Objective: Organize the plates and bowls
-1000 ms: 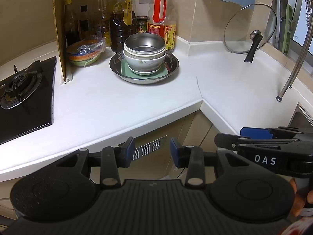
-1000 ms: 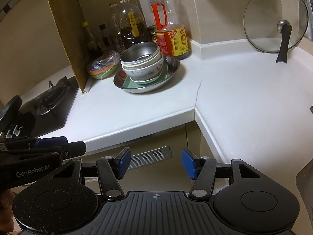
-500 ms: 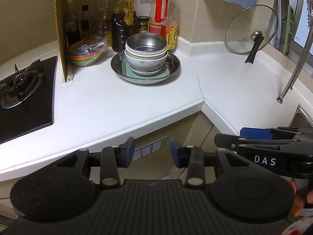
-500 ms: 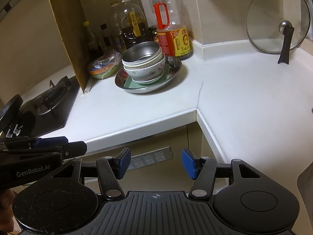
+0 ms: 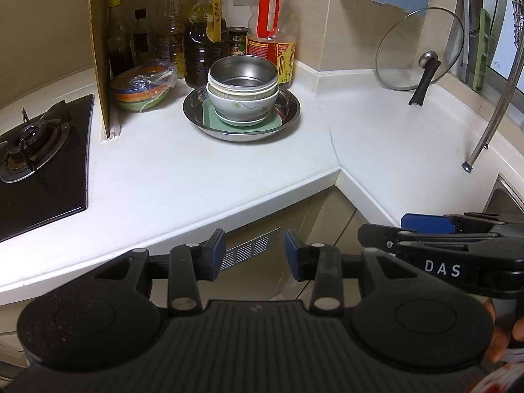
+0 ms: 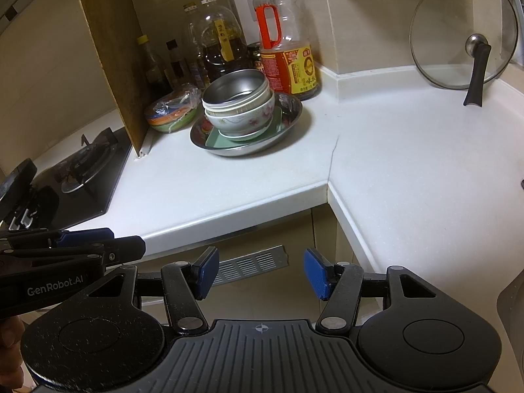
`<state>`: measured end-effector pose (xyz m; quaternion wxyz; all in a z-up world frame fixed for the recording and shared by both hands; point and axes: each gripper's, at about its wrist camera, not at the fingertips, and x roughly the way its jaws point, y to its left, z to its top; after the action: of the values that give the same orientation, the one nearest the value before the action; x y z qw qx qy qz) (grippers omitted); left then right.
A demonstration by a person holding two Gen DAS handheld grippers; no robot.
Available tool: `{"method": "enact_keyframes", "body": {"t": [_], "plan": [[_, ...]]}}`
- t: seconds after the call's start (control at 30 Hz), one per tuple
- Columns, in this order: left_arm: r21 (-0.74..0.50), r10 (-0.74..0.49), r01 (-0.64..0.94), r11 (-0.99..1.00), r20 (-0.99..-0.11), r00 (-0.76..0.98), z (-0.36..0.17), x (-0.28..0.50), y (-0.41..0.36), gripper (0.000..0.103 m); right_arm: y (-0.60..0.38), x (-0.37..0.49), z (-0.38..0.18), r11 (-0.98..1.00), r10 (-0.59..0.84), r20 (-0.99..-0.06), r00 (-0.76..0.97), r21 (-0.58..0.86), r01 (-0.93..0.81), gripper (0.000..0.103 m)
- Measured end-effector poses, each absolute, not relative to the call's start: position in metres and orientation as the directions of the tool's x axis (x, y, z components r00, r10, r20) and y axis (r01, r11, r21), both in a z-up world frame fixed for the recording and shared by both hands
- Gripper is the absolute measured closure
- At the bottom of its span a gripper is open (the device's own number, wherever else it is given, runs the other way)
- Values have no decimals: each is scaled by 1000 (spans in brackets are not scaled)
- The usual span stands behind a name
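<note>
Table [image 5: 203, 170], white, L-shaped corner. Steel pan [image 5: 288, 106] at rear, near oil bottles [image 5: 271, 32]; inside it a pale green square plate [image 5: 209, 118], then a small white dish [image 5: 240, 121], then a floral ceramic bowl [image 5: 242, 103], then a cream-rimmed bowl, topped by a steel bowl [image 5: 244, 72]. Stack upright, openings facing up, axis vertical, leaning slightly toward the stove side in the right wrist view. Coloured bowls in a plastic bag [image 5: 142, 88] just left of the pan, beside a brown board [image 5: 100, 49].

Left gripper [image 5: 254, 255]: blue pads apart, nothing between them, held off the table's front edge, well apart from the stack. Right gripper [image 6: 260, 273]: pads spread wide, empty, likewise short of the table.

Left wrist view only: faucet hose [image 5: 497, 98], sink edge [image 5: 504, 193], green cutting board [image 5: 481, 52] by the window, whole gas burner [image 5: 29, 137]. Right wrist view only: pink flower pattern on the ceramic bowl's side, red reflection in the pan's left wall. Glass lid [image 5: 419, 49] leaning on the wall, handle toward the viewer, in both.
</note>
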<state>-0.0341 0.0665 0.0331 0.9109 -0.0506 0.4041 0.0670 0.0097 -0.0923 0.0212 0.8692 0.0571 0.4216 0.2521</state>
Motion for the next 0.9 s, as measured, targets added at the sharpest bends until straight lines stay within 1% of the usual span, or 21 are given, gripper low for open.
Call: {"method": "enact_keyframes", "body": {"t": [0.9], "plan": [[-35,83,-161,986,-737,670,35,-29,60,67,-94,11,21,867,486,-704,518,313,-389,45]]}}
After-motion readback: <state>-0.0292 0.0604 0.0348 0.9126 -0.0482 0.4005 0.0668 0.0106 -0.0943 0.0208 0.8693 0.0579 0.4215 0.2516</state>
